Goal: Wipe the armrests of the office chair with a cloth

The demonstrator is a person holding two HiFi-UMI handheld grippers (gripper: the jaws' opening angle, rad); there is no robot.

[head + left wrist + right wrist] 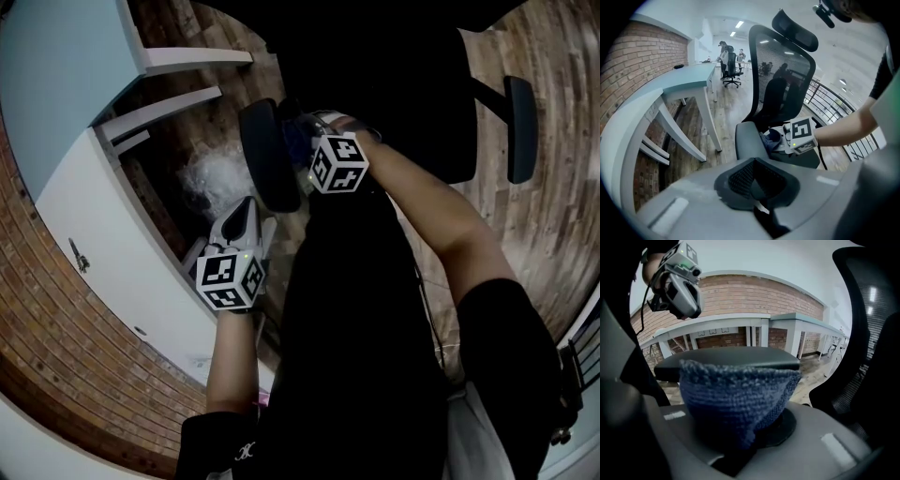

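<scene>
A black office chair (782, 79) stands beside a desk. Its near armrest (268, 155) is a dark pad, also in the left gripper view as armrest (747, 138) and in the right gripper view as armrest (731, 357). My right gripper (305, 142) is shut on a blue knitted cloth (736, 394), pressed against that armrest's inner edge; the cloth (770, 138) shows beside the marker cube. My left gripper (247, 210) hovers just short of the armrest's near end, jaws together with nothing in them. The far armrest (520, 127) is untouched at the right.
A pale desk (66, 84) with angled legs (677, 131) runs along a brick wall (56, 328) on the left. A crumpled plastic bag (211, 178) lies under it. A railing (832, 105) stands behind the chair. Another chair with people (729, 65) is far off.
</scene>
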